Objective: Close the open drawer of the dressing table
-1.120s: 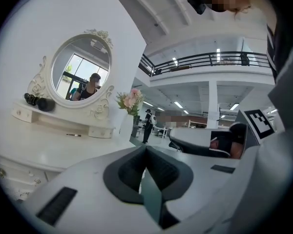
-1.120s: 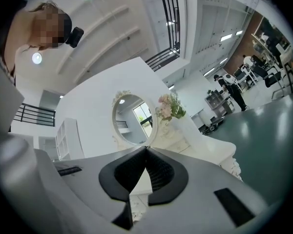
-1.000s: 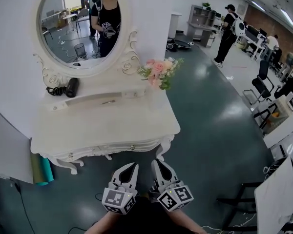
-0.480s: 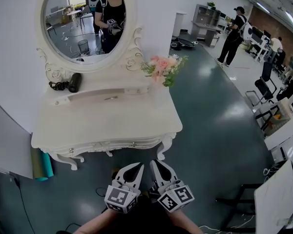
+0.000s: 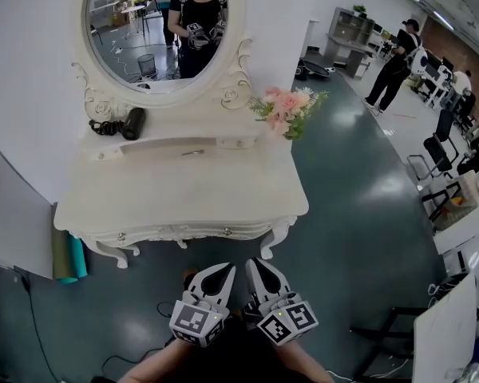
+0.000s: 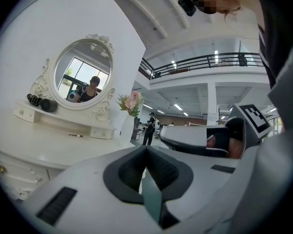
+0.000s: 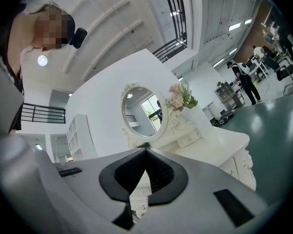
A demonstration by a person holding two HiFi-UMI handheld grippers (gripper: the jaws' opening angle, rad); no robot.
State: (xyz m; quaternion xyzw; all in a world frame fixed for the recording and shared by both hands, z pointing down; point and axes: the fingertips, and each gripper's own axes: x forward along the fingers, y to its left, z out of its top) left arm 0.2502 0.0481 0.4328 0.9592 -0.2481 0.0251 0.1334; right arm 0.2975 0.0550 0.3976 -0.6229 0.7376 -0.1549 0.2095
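Dressing table [image 5: 184,194]: white, carved, standing against a white wall on a dark green floor [image 5: 351,182]. Worktop pale and mostly bare, with one small slender dark item [image 5: 193,152] lying near the back, just in front of a low raised shelf [image 5: 176,140].

Front drawers [image 5: 215,232]: set under the worktop's near edge, marked by two small knobs. From the head view their faces look level with the front rail; whether either stands slightly out cannot be told.

Oval mirror [image 5: 164,34]: ornate white frame, mounted above the shelf, reflecting a person holding the grippers.

Black cylindrical appliance [image 5: 132,123]: on the shelf's left end, a coiled cord beside it.

Pink flowers [image 5: 287,110]: at the right rear corner of the worktop.

Rolled teal and olive items [image 5: 68,258]: upright on the floor beside the table's left leg.

Left gripper [image 5: 215,274]: held close to the person's body, in front of the table and well apart from it. Fingers [image 6: 129,169] together at the tips, nothing between them.

Right gripper [image 5: 255,268]: just beside the left one, likewise apart from the table. Fingers [image 7: 161,172] together, empty.

Person [image 5: 393,70]: standing far off on the floor to the right.
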